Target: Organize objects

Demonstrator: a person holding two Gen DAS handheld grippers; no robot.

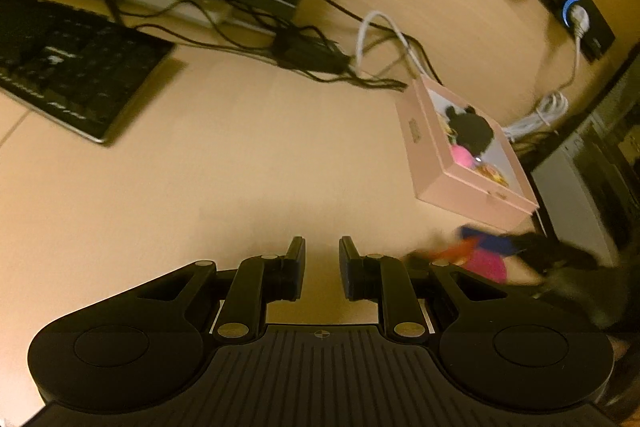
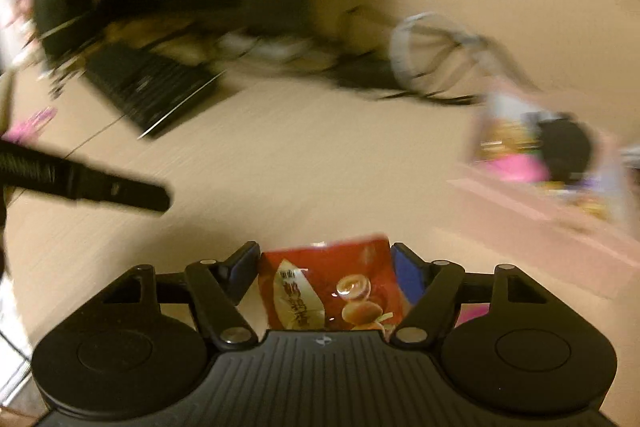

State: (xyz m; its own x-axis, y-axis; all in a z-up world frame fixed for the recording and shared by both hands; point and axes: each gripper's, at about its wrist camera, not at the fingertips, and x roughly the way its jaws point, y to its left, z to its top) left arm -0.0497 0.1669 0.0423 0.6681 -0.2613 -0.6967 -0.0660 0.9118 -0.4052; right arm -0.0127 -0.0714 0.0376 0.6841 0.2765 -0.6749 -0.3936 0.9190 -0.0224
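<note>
- My right gripper (image 2: 324,267) has a red snack packet (image 2: 328,287) between its fingers, both pads against the packet's sides, above the counter (image 2: 300,167).
- My left gripper (image 1: 322,267) holds nothing, its fingers drawn close with a narrow gap.
- The pink box (image 1: 460,151) lies near the counter's right edge, beside the cables (image 1: 320,67).
- The keyboard (image 1: 72,67) sits far left.

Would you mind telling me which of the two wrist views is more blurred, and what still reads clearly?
Right wrist view: heavy motion blur smears the keyboard and pink box; only the red snack packet between the jaws reads sharply. Left wrist view: mostly sharp, warm yellow cast, fisheye bending; blur at lower right.
</note>
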